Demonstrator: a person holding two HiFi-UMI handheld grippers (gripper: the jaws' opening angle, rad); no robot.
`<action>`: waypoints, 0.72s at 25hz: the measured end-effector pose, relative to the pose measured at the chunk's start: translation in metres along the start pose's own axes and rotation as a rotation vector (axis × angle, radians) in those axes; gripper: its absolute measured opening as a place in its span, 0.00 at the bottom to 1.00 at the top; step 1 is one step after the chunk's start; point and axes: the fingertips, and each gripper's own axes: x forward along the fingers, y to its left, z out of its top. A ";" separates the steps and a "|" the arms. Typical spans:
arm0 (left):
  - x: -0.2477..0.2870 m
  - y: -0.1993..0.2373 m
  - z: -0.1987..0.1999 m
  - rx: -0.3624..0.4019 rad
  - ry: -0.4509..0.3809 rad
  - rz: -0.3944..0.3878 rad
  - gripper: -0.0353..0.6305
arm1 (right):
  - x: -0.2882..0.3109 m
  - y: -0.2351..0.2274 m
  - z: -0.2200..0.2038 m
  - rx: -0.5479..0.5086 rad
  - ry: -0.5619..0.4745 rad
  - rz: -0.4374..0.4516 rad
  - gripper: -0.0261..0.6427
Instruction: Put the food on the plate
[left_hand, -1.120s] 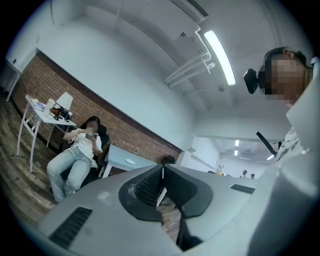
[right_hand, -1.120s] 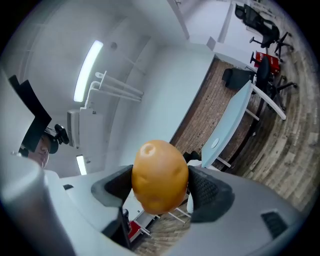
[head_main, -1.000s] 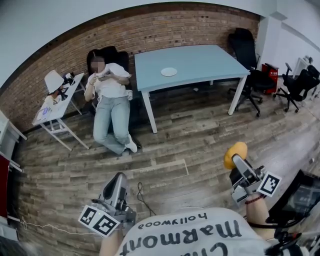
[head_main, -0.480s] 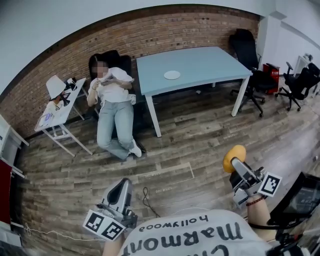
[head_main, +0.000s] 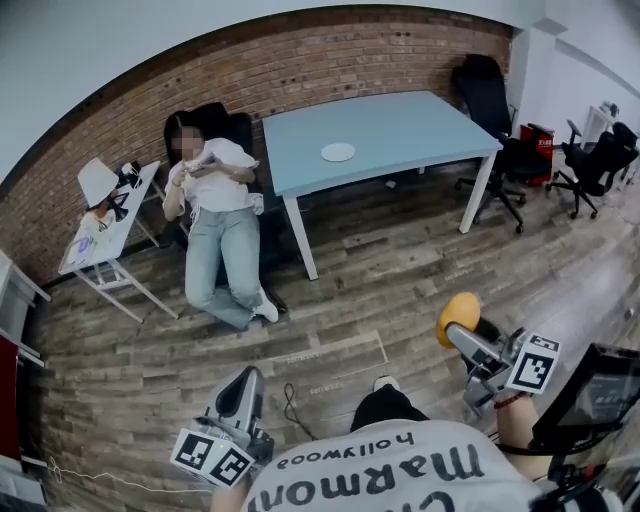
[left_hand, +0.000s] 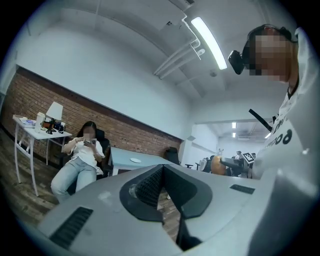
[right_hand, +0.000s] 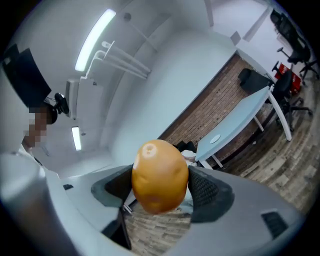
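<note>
My right gripper (head_main: 462, 326) is shut on an orange-yellow potato-like food (head_main: 458, 313), held up over the wooden floor at the lower right; in the right gripper view the food (right_hand: 159, 176) fills the space between the jaws. My left gripper (head_main: 242, 392) sits low at the lower left, and in the left gripper view (left_hand: 161, 186) its jaws are together with nothing between them. A small white plate (head_main: 338, 152) lies on the light blue table (head_main: 400, 130) far ahead, also seen as a plate (right_hand: 215, 138) in the right gripper view.
A person (head_main: 218, 215) sits in a chair left of the table, legs stretched out over the floor. A small white side table (head_main: 100, 240) with a lamp stands at the left. Black office chairs (head_main: 500, 110) stand right of the table. A cable (head_main: 290, 400) lies on the floor.
The view has shifted slightly and a foot now shows below. The right gripper with the food has tilted a little left. The left gripper stays low.
</note>
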 end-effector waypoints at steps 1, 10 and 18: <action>0.005 0.003 0.001 0.001 -0.005 0.004 0.06 | 0.009 -0.005 0.000 -0.022 0.022 -0.001 0.53; 0.075 0.041 0.010 -0.010 -0.010 0.114 0.06 | 0.077 -0.066 0.024 -0.124 0.135 0.006 0.53; 0.175 0.036 0.028 0.023 -0.001 0.076 0.06 | 0.108 -0.129 0.081 -0.254 0.203 -0.024 0.53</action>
